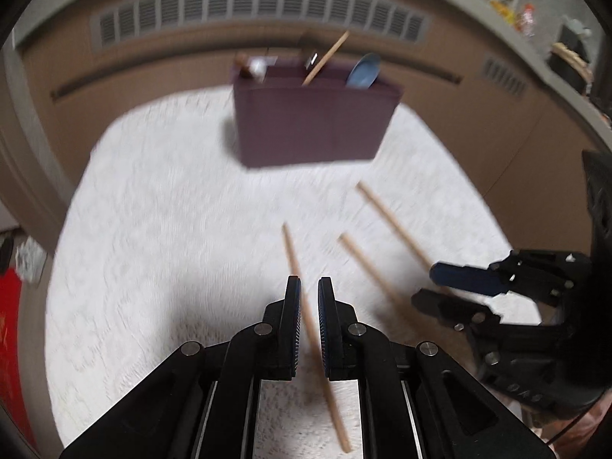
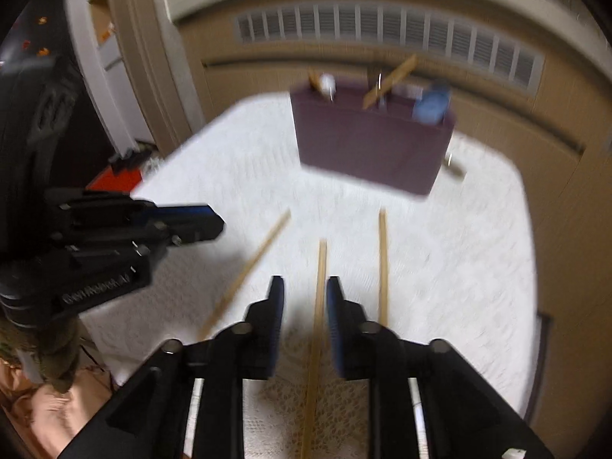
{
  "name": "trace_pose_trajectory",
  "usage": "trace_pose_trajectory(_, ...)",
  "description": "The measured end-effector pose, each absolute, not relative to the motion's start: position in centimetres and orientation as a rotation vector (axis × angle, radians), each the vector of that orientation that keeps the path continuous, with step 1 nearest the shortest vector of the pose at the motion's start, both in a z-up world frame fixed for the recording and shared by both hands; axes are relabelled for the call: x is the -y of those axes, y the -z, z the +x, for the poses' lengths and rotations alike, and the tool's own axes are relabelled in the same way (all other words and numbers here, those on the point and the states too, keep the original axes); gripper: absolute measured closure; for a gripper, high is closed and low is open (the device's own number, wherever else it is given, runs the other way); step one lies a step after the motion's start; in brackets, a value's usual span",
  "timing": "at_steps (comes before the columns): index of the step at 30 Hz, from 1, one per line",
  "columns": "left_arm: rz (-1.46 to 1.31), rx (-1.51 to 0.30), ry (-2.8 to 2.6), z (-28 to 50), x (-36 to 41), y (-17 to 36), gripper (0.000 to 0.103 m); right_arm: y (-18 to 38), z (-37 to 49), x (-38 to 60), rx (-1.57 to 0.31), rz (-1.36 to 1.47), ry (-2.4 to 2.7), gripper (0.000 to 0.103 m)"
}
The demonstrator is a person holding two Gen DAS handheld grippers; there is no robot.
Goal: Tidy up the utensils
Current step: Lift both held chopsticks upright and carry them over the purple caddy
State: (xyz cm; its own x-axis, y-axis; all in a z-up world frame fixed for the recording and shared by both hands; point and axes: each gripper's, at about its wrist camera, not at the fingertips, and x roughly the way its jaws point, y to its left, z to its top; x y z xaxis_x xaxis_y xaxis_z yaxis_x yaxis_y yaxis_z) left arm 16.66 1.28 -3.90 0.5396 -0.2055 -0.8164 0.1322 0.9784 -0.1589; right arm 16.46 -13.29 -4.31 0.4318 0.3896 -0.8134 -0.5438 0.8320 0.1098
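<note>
Three wooden chopsticks lie on a white cloth (image 1: 153, 229). The left chopstick (image 1: 294, 260) runs under my left gripper (image 1: 309, 287), whose jaws stand nearly together with only a slit between them. In the right wrist view that gripper (image 2: 218, 225) hovers shut beside the same chopstick (image 2: 252, 264), not touching it. The middle chopstick (image 2: 319, 298) lies along the gap of my right gripper (image 2: 305, 287), whose pads stand apart and clear of it. The third chopstick (image 2: 382, 260) lies just right of it. A purple organizer box (image 1: 310, 122) at the back holds a chopstick (image 1: 325, 57) and a blue spoon (image 1: 363, 70).
A brown wall panel with a vent grille (image 1: 260, 4) runs right behind the box. A small utensil end (image 2: 453, 164) shows beside the box's right corner. A red object (image 1: 9, 329) sits off the cloth's left edge. Both views are motion-blurred.
</note>
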Motion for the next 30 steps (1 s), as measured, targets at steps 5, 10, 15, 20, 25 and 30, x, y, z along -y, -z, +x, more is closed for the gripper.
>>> trace_pose_trajectory(5,-0.081,-1.048,0.179,17.7,-1.7,6.3,0.071,9.1,19.0,11.6,-1.073,-0.232,-0.519,0.080)
trace_pose_trajectory(10,-0.086,-1.089,0.192,19.0,-1.3,7.1,0.067,8.8,18.8,10.9,-1.052,-0.277,-0.538,0.096)
trace_pose_trajectory(15,-0.041,-1.141,0.210,22.0,0.4,7.8,0.069,6.9,18.8,13.3,-1.020,-0.198,-0.527,0.096)
trace_pose_trajectory(20,-0.003,-1.253,0.261,24.7,1.7,8.6,0.084,4.4,18.3,16.1,-0.958,-0.129,-0.507,0.096)
trace_pose_trajectory(25,0.078,-1.209,0.249,22.9,3.0,8.2,0.098,3.1,18.2,17.4,-0.914,-0.067,-0.492,0.096)
trace_pose_trajectory(30,-0.042,-0.974,0.238,18.9,1.8,5.2,0.098,2.0,17.2,18.0,-0.869,-0.038,-0.511,0.096)
